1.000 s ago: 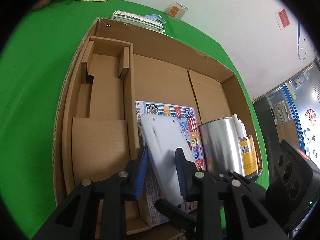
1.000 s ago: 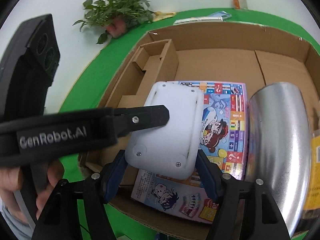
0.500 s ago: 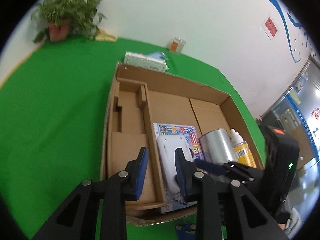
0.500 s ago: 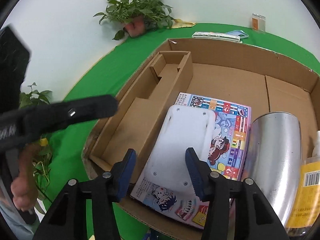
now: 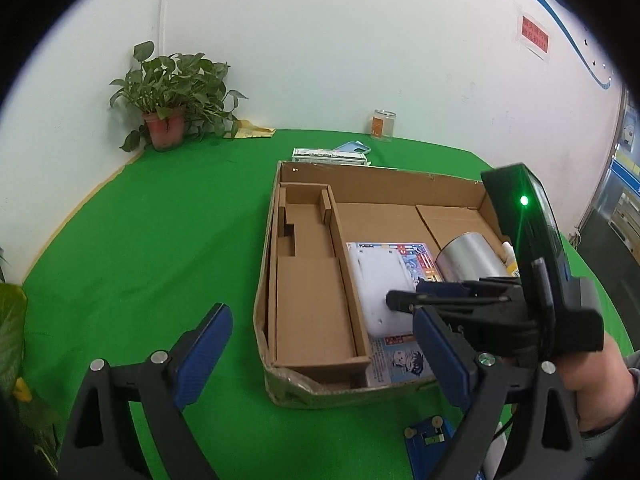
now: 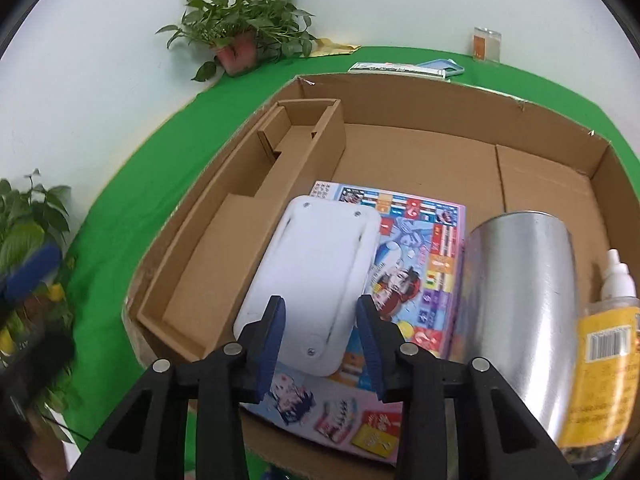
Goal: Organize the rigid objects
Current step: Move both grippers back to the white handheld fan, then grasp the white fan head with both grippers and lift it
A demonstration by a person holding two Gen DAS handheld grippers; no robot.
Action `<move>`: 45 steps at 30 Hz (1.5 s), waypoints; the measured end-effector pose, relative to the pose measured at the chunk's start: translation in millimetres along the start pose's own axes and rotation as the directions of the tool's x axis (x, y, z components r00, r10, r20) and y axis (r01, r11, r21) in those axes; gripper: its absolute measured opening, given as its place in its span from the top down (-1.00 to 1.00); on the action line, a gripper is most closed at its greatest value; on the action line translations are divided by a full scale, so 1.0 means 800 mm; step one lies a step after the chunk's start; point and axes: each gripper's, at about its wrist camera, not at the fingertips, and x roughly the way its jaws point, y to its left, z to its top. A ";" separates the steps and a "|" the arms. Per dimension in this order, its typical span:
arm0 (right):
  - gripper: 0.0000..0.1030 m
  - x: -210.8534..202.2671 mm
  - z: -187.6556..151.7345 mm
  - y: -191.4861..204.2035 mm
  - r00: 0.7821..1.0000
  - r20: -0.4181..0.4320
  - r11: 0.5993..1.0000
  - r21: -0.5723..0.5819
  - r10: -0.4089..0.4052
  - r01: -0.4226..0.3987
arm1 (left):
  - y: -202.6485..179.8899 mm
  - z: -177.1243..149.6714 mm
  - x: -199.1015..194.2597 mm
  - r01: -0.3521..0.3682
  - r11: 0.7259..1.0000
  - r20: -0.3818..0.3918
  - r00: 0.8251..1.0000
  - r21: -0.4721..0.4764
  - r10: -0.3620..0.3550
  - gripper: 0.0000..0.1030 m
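The flat white plastic board with rounded corners (image 6: 316, 280) lies on a colourful printed cartoon booklet (image 6: 420, 264) inside the shallow brown cardboard box (image 6: 420, 92) on the green table (image 5: 152, 240). Its near end sits between the blue pads of my right tongs (image 6: 320, 334), running away toward 12 o'clock. Those jaws have just been closing on it and now stand narrow, one pad at each long edge; whether they press the plastic yet, I cannot tell. At 3 o'clock from the board lies a shiny silver metal can (image 6: 520, 304) on its side, and beyond it a clear bottle with a yellow label (image 6: 600, 344).

My left tongs (image 5: 320, 356) have just been opening and are spread wide, holding nothing, above the green cloth at the box's near wall. In the left wrist view my right hand (image 5: 592, 384) enters from 4 o'clock, its tongs angled down over the board (image 5: 380, 284).
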 end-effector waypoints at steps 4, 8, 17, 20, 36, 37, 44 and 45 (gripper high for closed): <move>0.12 -0.019 -0.007 -0.001 0.999 0.033 1.000 0.006 0.028 -0.028 | -0.006 -0.009 -0.027 -0.005 1.000 0.092 0.996 0.002 0.005 -0.79; -1.00 -0.113 -0.062 0.009 0.957 0.278 0.994 -0.044 -0.084 0.100 | -0.016 -0.027 -0.057 -0.026 1.000 0.140 0.990 0.005 0.025 -1.00; -0.99 -0.220 -0.204 0.012 0.917 0.366 0.975 -0.089 -0.158 0.204 | -0.043 -0.092 -0.104 0.075 0.994 0.085 0.994 -0.076 -0.069 -0.99; -0.99 -0.237 -0.250 0.020 0.941 0.322 0.984 -0.098 -0.109 0.147 | -0.053 -0.119 -0.108 0.190 0.974 -0.015 0.981 -0.121 -0.193 -0.99; -0.70 -0.201 -0.377 0.020 0.991 0.123 0.993 -0.109 0.050 -0.037 | -0.111 -0.204 -0.060 0.484 0.794 -0.258 0.767 -0.367 -0.587 -0.44; -0.57 -0.199 -0.379 0.019 0.992 0.114 0.993 -0.103 0.061 -0.050 | -0.117 -0.206 -0.056 0.492 0.788 -0.273 0.753 -0.371 -0.599 -0.32; -0.11 -0.186 -0.377 0.001 0.995 0.074 0.996 -0.053 0.073 -0.069 | -0.144 -0.211 -0.044 0.497 0.790 -0.311 0.734 -0.358 -0.603 -0.11; -0.11 -0.187 -0.379 -0.003 0.994 0.076 0.996 -0.045 0.079 -0.076 | -0.148 -0.209 -0.044 0.501 0.790 -0.311 0.734 -0.352 -0.604 -0.11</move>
